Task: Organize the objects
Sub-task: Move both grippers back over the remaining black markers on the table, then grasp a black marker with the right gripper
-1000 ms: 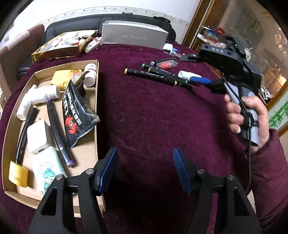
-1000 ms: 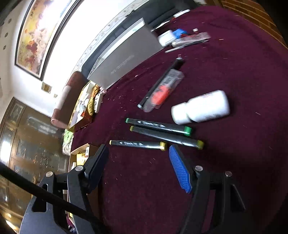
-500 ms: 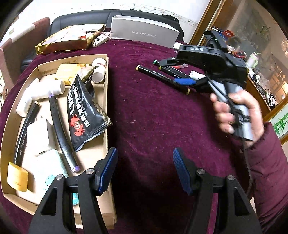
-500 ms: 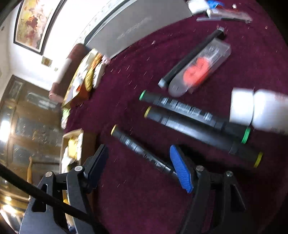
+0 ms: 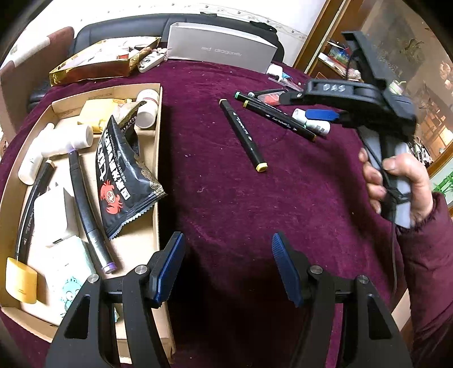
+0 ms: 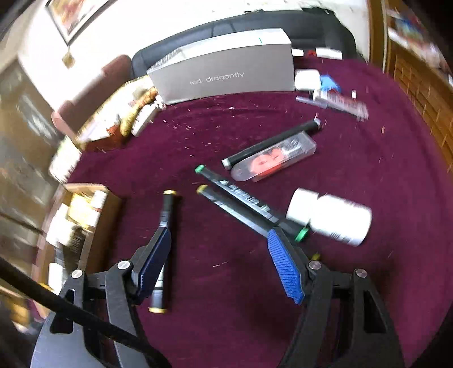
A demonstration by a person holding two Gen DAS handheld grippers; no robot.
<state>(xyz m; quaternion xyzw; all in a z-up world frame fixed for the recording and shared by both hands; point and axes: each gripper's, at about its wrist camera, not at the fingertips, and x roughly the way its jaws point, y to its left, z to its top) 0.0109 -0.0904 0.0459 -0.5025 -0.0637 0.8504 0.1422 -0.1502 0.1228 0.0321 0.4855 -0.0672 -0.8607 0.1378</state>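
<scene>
In the left wrist view, your left gripper (image 5: 229, 266) hangs at 6 o'clock, jaws roughly half open and empty, over bare cloth (image 5: 226, 198) just beside the tray (image 5: 157, 175). Hold it there; it has no part in this step. The tray fills 9 o'clock and already carries a black pouch (image 5: 124, 175), a white tube (image 5: 53, 147), pens and small boxes, so plan the drop for the free strip along its right wall. The right gripper (image 5: 308, 102) is at 2 o'clock, hand (image 5: 396, 184) on its grip, above the loose markers; the lone marker (image 5: 243, 136) lies at 12 o'clock, apart from the pair (image 5: 277, 119). In the right wrist view, which is blurred, the right gripper (image 6: 220, 260) stands wide open and holds nothing. The lone marker (image 6: 164, 243) lies partly behind the left finger (image 6: 154, 263), not between the pads; the right finger (image 6: 284, 266) overlaps the pair (image 6: 240, 203), and a white bottle (image 6: 331, 219) lies at 3 o'clock. Pick one marker, centre it between the pads with the jaws across its barrel, and close at mid-length so it will not pivot. The table is covered in lint-flecked maroon cloth; a grey box (image 6: 223, 73) and dark sofa (image 6: 254, 25) lie at 12 o'clock, with wooden cabinets at either side.
</scene>
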